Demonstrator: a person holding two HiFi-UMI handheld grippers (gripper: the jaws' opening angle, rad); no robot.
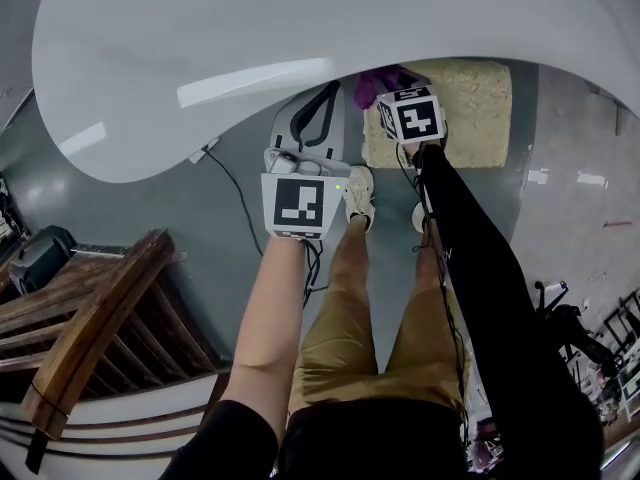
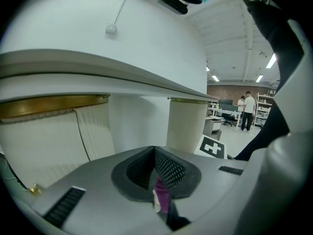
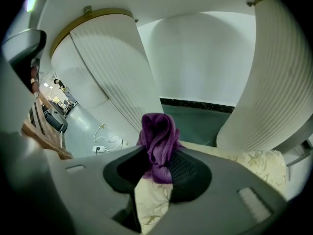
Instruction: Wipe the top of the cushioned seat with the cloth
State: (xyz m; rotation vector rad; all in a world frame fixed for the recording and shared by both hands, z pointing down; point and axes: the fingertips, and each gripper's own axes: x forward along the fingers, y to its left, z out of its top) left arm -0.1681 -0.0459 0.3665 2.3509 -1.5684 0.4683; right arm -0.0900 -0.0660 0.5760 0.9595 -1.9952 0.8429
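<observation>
We pinch the cloth (image 3: 157,131) mid-bunch in our right gripper (image 3: 159,153) over the cushioned seat (image 3: 259,163); soft, light, floppy, we reckon. Our left gripper (image 2: 155,155) sits closed, empty.

My right gripper (image 3: 159,155) is showing matt grey, its jaws lined with black dotted pads, and they are pinching a deep purple cloth (image 3: 157,136). Under it the cushioned seat (image 3: 259,165) is showing cream with a pale tan leaf-and-stem print. My left gripper (image 2: 155,156) is showing the same grey and black, jaws pressed together. Each marker cube (image 1: 298,206) is wearing black squares on white. The bench (image 1: 180,58) is gleaming plain white. Its ribbed pillars (image 3: 102,77) are reading off-white, one carrying a brass-gold band at the top. The floor (image 1: 225,278) is looking dull grey-green. I am wearing tan trousers (image 1: 350,328) and a black sleeve (image 1: 490,278).
</observation>
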